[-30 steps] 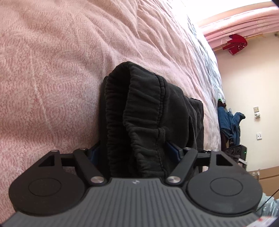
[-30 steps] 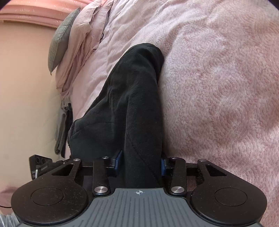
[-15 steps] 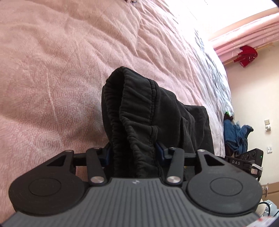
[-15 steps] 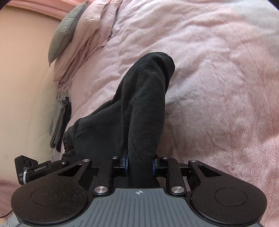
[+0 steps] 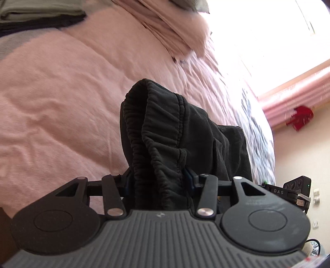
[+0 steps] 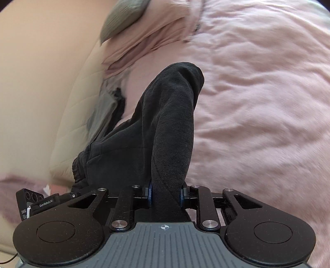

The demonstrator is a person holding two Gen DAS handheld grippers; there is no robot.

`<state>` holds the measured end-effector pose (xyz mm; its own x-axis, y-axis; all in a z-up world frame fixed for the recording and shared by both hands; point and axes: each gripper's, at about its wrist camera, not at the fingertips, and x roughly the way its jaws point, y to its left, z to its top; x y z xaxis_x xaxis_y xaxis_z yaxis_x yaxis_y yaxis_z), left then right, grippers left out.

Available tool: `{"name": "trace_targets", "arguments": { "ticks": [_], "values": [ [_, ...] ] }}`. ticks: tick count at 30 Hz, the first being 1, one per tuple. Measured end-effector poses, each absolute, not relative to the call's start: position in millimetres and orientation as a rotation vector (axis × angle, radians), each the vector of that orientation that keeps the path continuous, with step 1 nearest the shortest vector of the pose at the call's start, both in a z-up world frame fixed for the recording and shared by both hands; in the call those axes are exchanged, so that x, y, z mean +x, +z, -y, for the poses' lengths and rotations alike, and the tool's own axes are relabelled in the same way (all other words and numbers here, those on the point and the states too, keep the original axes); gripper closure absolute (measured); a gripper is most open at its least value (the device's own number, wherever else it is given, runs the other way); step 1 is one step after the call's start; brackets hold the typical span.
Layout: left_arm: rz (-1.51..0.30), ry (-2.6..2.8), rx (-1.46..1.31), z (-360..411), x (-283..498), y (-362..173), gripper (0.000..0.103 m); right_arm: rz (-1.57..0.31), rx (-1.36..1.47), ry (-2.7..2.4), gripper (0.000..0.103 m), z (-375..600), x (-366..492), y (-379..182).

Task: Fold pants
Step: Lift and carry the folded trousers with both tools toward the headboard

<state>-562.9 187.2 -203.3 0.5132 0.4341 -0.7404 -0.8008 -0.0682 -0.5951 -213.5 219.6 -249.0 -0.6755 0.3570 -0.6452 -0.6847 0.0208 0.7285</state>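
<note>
Nearest in the left wrist view: left claw (image 5: 158, 178), narrowed partway and clamped on a thick bunch of the black pants (image 5: 165, 132), blue pads pressed into the cloth on both sides. Gathered elastic waistband (image 5: 144, 127) bunched between those pads, rising out of the grip in a hump and held clear of the bed. Remainder of the dark cloth draped away to the right, toward the other device (image 5: 292, 190) at that edge of the frame.

Nearest in the right wrist view: right claw (image 6: 165, 194), drawn in narrower, pinched on a smooth fold of the same pants (image 6: 173, 127). Fold standing up from the grip as a rounded column, the rest sagging down to the left, where a ribbed band (image 6: 79, 167) shows just above the other device (image 6: 36, 203).

Under and behind the garment in both views: pink bedspread (image 5: 61, 107), rumpled and blurred. Farther up the bed: folded pink cloth (image 5: 171, 26), a grey-green pillow (image 6: 123, 18) beside it. Far left of the right wrist view: cream quilted surface (image 6: 68, 115). Far right of the left wrist view: bright window glare, pink curtain folds (image 5: 299, 99), a small red item (image 5: 301, 119) against the pale wall.
</note>
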Motion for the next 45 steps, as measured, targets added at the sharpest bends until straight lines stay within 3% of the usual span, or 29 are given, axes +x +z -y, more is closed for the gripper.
{"name": "trace_targets", "arguments": {
  "ticks": [12, 26, 34, 45],
  "values": [
    [-0.120, 1.316, -1.319, -204.6, -715.5, -176.8, 0.061, -1.491, -0.560, 2.027, 0.083, -352.7, -416.3, -229.2],
    [0.127, 1.507, -1.275, -368.5, -904.9, -178.8, 0.061, -1.358, -0.675, 2.248, 0.083, -578.3, -682.3, -224.0],
    [0.225, 1.534, -1.276, -455.9, -963.6, -211.3, 0.061, -1.298, -0.736, 2.303, 0.083, -681.1, -757.9, -249.5],
    [0.190, 1.558, -1.327, -504.1, -986.4, -255.7, 0.061, -1.394, -0.764, 2.249, 0.083, -733.8, -778.2, -310.7]
  ]
}}
